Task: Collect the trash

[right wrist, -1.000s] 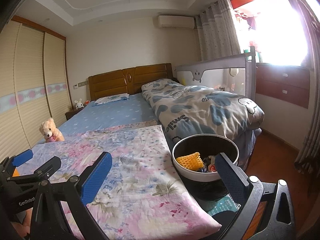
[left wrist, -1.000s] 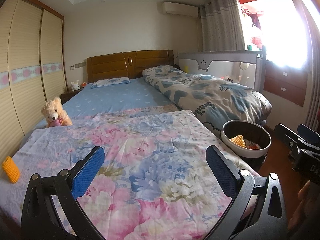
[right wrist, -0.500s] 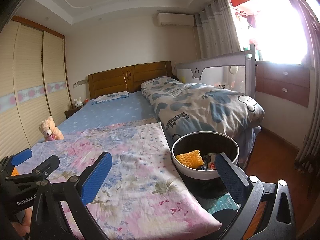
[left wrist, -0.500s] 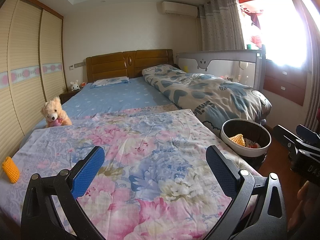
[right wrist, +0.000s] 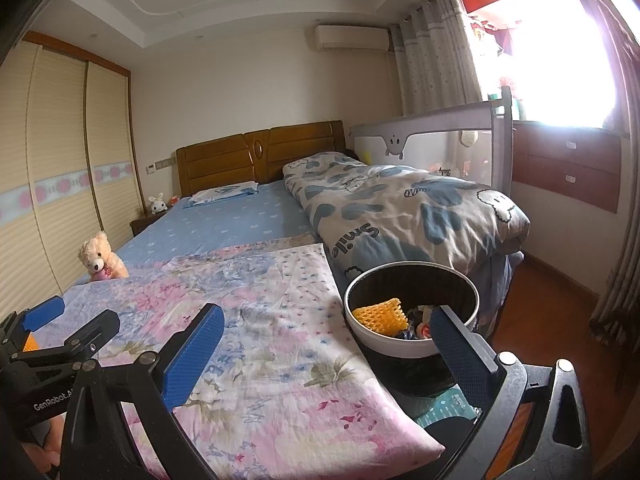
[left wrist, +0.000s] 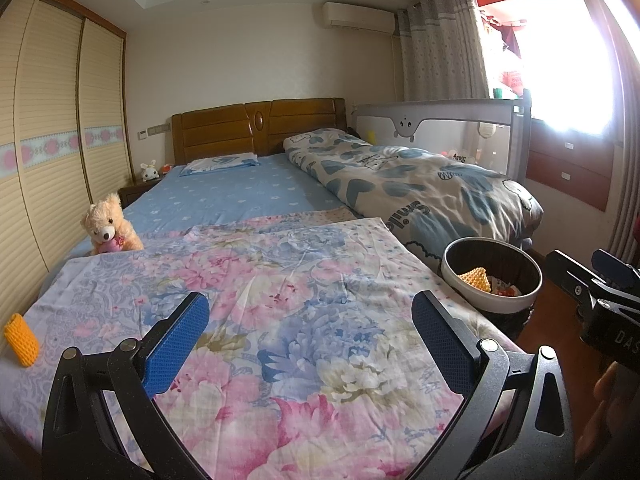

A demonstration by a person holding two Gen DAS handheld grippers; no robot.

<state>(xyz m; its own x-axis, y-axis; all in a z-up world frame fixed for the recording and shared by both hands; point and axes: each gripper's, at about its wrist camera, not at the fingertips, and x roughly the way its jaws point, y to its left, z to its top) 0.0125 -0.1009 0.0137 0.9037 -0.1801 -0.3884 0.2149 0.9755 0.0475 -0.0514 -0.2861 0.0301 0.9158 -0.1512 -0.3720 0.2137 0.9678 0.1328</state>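
1. Two grippers in play, both with jaws spread wide and nothing between them. The left gripper [left wrist: 310, 320] hangs over the flowery sheet [left wrist: 280, 280] at the foot of the bed; the right gripper [right wrist: 328, 332] sits over the sheet's right edge, with its right finger in front of the bin [right wrist: 412, 344].
2. That bin stands on the floor just beside the bed's corner — white rim, dark inside. It holds a yellow foam net [right wrist: 382, 314] plus some small colourful wrappers [right wrist: 418, 322] I can't make out.
3. One more piece of trash is out on the bed: an orange foam net [left wrist: 21, 339] lying on the sheet near its far left edge, well apart from both grippers and from the bin.
4. Other stuff around — a teddy bear [left wrist: 108, 226] sitting at the left side of the bed on the blue sheet, and a rolled-up grey quilt [left wrist: 420, 184] with blue hearts along the right side.
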